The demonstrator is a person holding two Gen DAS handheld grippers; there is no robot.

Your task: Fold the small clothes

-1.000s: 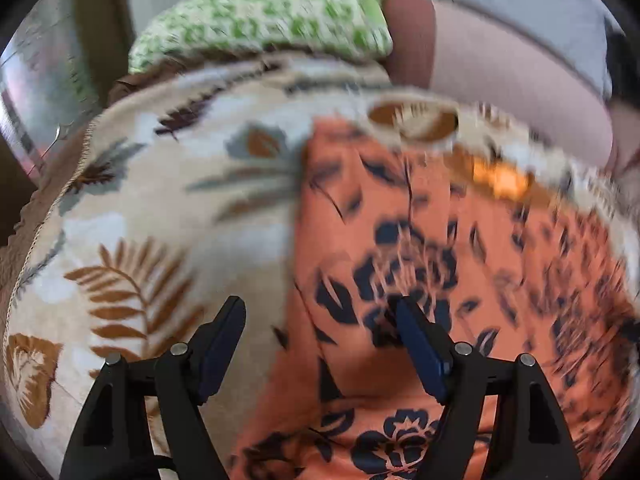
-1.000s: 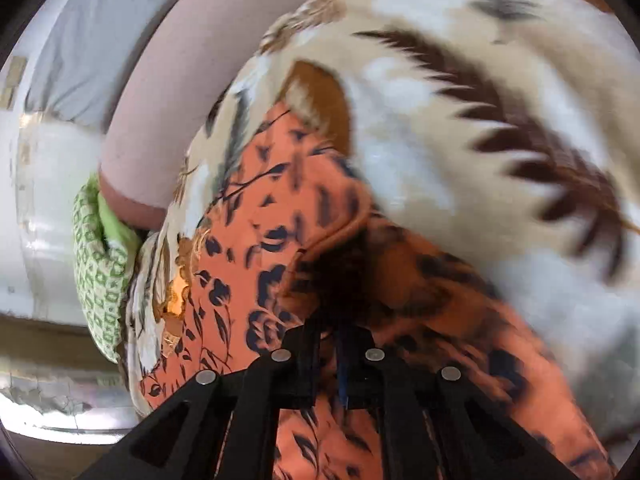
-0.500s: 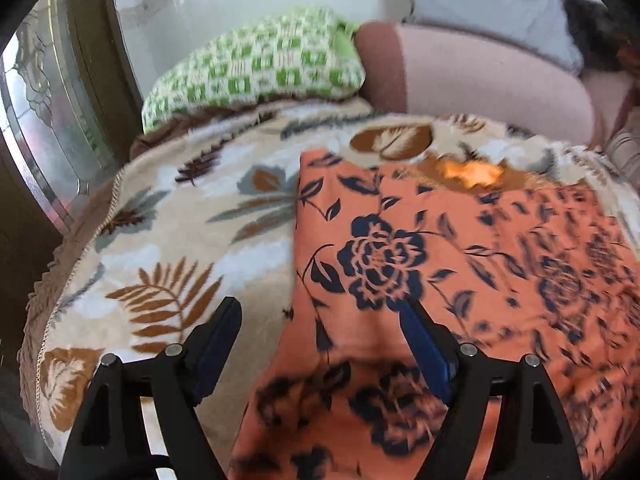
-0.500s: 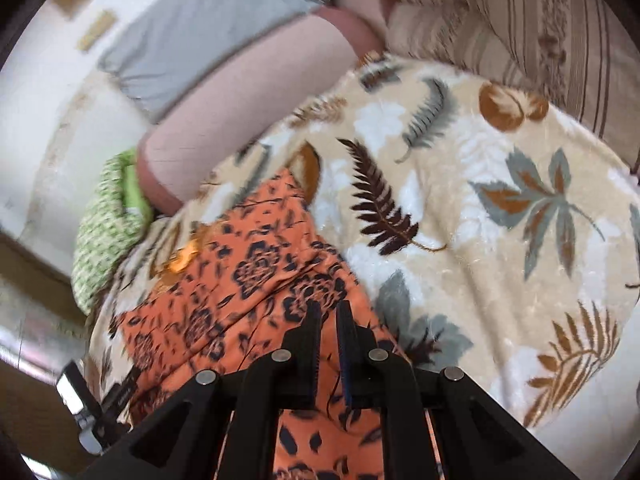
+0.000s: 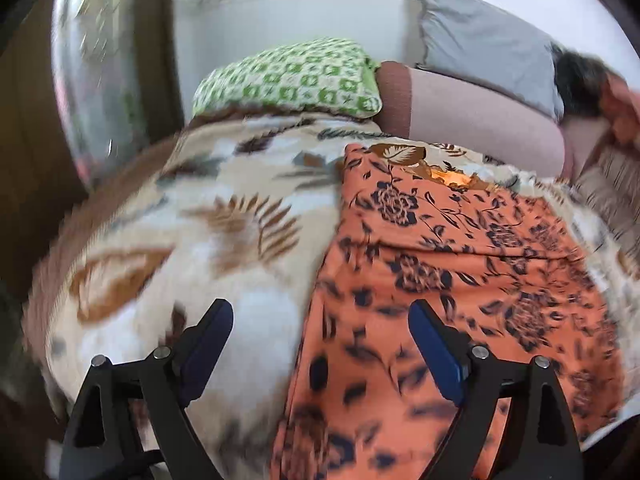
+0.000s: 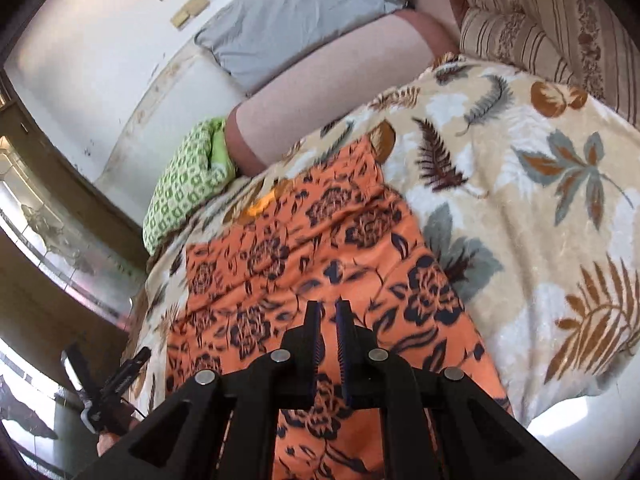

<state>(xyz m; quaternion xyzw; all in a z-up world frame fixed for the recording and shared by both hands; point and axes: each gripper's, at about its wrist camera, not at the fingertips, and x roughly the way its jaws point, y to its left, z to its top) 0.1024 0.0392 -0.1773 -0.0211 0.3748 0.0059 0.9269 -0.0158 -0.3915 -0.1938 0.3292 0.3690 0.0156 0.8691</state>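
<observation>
left view smeared by motion; orange floral garment (image 5: 460, 320) runs off both views' bottom edges.

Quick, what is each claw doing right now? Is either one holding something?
Left claw: open, just been opening wider, holding nothing.
Right claw: shut, holding nothing, above the orange cloth.

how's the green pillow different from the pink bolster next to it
The green pillow has a checked green-and-white print; the pink bolster is plain, with a darker band at its end. The green pillow looks flat and short, the pink bolster long and rounded. The green pillow lies nearer the glass-panelled door, the pink bolster runs away from it along the wall. Both lie at the head of the leaf-print blanket, end to end.
</observation>
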